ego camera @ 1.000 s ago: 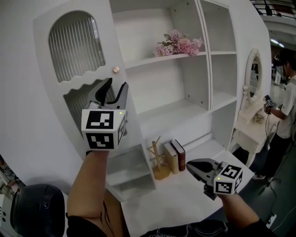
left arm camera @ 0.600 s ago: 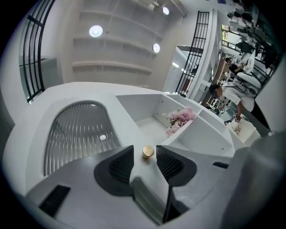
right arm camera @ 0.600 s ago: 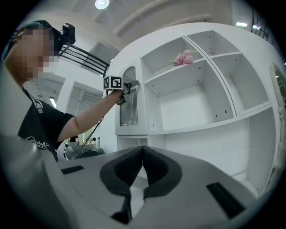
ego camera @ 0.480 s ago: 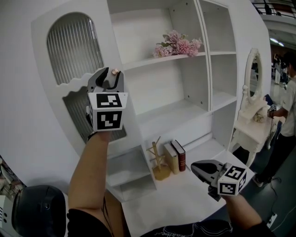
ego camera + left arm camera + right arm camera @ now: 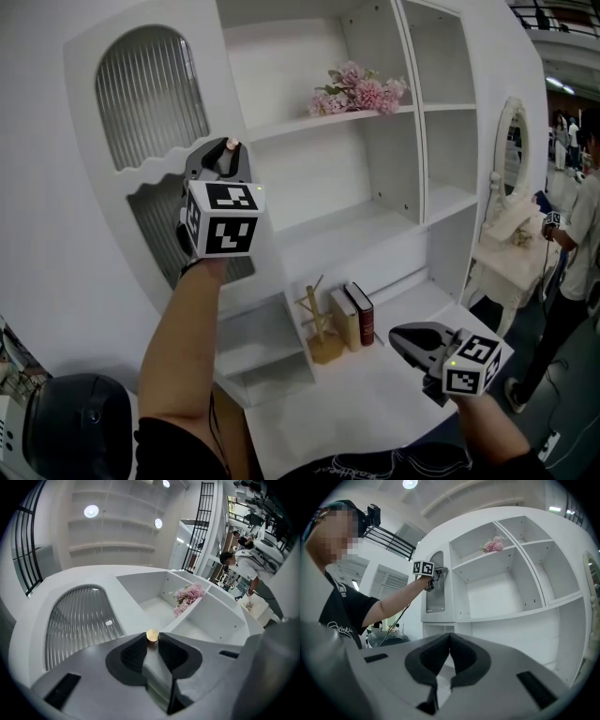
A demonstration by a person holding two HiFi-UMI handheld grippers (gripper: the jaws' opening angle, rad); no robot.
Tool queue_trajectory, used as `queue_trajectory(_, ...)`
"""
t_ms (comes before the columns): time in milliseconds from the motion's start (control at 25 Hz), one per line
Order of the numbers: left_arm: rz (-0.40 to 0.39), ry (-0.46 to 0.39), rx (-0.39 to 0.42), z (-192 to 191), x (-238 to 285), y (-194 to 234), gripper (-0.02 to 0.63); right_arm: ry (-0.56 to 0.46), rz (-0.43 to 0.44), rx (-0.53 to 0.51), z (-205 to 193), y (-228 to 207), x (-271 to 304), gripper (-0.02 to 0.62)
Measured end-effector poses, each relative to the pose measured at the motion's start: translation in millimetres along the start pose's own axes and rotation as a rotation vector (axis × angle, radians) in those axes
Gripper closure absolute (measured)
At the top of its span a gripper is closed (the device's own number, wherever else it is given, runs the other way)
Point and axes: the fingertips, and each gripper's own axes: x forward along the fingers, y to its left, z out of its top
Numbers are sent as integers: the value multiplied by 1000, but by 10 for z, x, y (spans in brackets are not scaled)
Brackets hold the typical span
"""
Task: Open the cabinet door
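now left tool point(image 5: 152, 642) closing on knob point(image 5: 152, 635)

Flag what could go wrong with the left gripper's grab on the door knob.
1. Jaws of the left gripper are closing with the small round knob only at their very tips; a pull may slip off.
2. The gripper meets the cabinet door at a slant, so the tug could twist loose.

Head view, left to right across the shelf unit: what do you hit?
Arched ribbed-glass white cabinet door → left gripper, jaws closing on the round brass knob → small wooden rack → two upright books → right gripper → oval white-framed mirror → standing person in a white shirt.
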Motion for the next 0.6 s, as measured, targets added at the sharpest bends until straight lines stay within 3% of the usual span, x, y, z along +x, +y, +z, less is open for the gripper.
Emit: queue_trajectory(600,-16,13,-43,77,-122,-4,529,-22,5,-8,34,56,-99,591)
